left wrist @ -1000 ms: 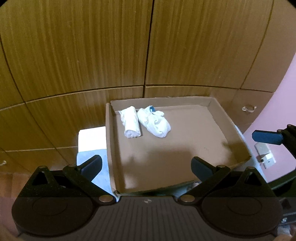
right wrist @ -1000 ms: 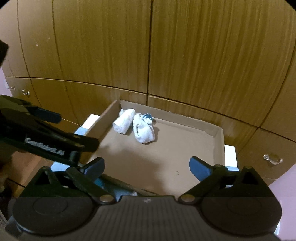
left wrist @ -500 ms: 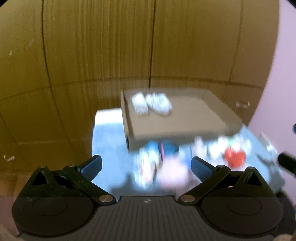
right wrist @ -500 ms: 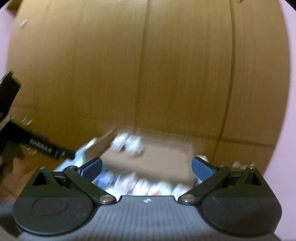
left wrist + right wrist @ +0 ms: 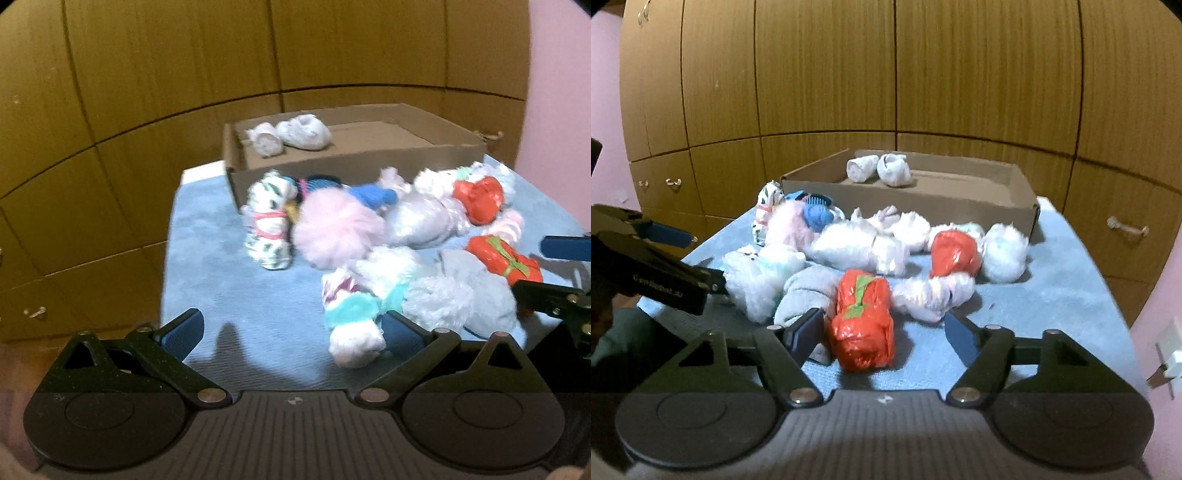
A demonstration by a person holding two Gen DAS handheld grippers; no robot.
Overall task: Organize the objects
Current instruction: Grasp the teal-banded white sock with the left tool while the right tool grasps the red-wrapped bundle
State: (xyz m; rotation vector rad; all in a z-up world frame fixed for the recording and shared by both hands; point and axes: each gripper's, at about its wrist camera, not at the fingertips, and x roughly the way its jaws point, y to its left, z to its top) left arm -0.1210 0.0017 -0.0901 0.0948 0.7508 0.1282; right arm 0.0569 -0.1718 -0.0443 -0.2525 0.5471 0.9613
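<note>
A pile of rolled socks lies on a blue cloth (image 5: 1056,280) in front of a shallow cardboard box (image 5: 997,208). Two white rolls (image 5: 862,168) (image 5: 303,134) rest in the box's far left corner. My right gripper (image 5: 884,330) is low over the cloth and its jaws are closing. A red roll with a green stripe (image 5: 864,325) sits between them, and the right pad still stands clear of it. My left gripper (image 5: 291,328) is open above the bare cloth. A white-and-teal roll (image 5: 351,321) lies just inside its right fingertip (image 5: 400,328).
Other rolls in the pile include a fluffy pink one (image 5: 336,229), a second red one (image 5: 955,253), a blue one (image 5: 814,216) and several white ones. Wooden cupboard doors (image 5: 960,74) stand behind the box. A wall socket (image 5: 1171,356) is at the right.
Both grippers have drawn back from over the box and sunk to the sock pile. The right jaws have narrowed around the red roll. The left jaws stay wide.
</note>
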